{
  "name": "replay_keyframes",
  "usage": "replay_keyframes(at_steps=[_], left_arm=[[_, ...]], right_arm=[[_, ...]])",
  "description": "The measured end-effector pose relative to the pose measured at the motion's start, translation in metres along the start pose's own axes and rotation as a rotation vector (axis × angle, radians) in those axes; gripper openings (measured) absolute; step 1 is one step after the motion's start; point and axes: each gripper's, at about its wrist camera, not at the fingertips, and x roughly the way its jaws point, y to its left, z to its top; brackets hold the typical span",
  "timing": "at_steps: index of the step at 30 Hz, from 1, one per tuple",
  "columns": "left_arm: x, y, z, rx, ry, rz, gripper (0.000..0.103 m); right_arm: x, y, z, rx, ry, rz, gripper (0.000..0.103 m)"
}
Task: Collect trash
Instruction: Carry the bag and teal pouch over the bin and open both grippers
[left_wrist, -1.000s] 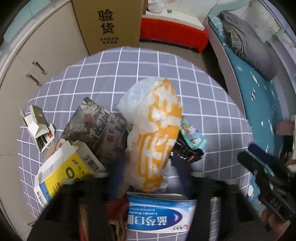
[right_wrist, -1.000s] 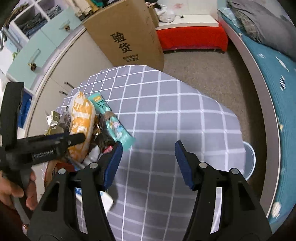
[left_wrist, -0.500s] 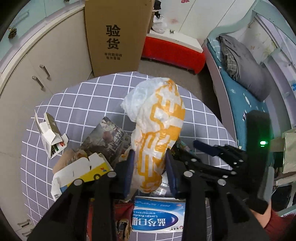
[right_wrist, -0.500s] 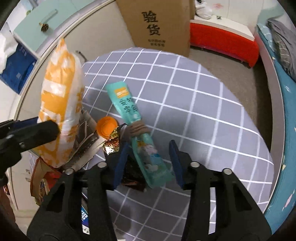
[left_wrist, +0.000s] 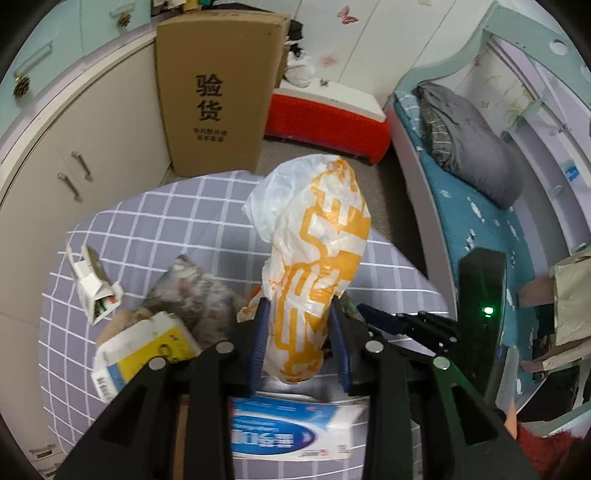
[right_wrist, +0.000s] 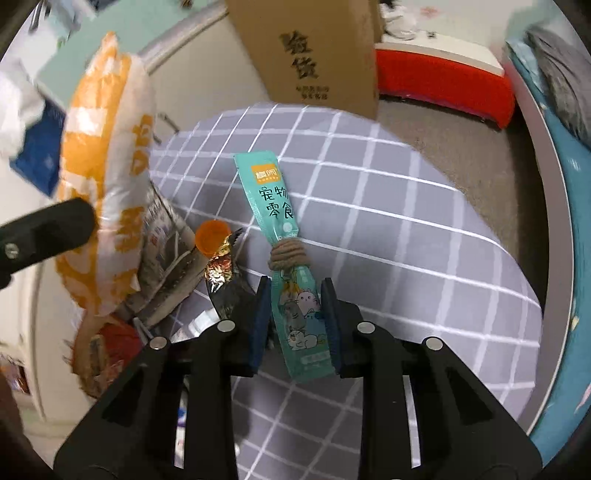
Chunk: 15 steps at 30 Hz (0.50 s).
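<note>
The left gripper is clamped on the lower end of a white-and-orange plastic bag, held up above the checked tablecloth. The right gripper has its jaws closed against a teal snack pouch — the pouch lies flat on the cloth, a cord wound round its middle. Beyond lie an orange cap, a foil wrapper and — farther off — a tall cardboard box.

Black grippers, blue-padded jaws, silver screws
</note>
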Motion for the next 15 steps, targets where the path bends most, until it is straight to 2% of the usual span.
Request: replay_keyframes(at_steps=[5, 10, 15], left_arm=[[0.002, -0.041, 0.002, 0.051, 0.0, -0.039, 0.03], [0.018, -0.11, -0.002, 0.13, 0.032, -0.088, 0.03], [0.05, -0.187, -0.015, 0.209, 0.096, -0.145, 0.03]], right_arm=[[-0.047, -0.041, -0.013, 0.123, -0.077, 0.036, 0.027], [-0.094, -0.096, -0.04, 0.236, -0.145, 0.032, 0.027], [-0.133, -0.167, -0.079, 0.351, -0.176, -0.013, 0.027]])
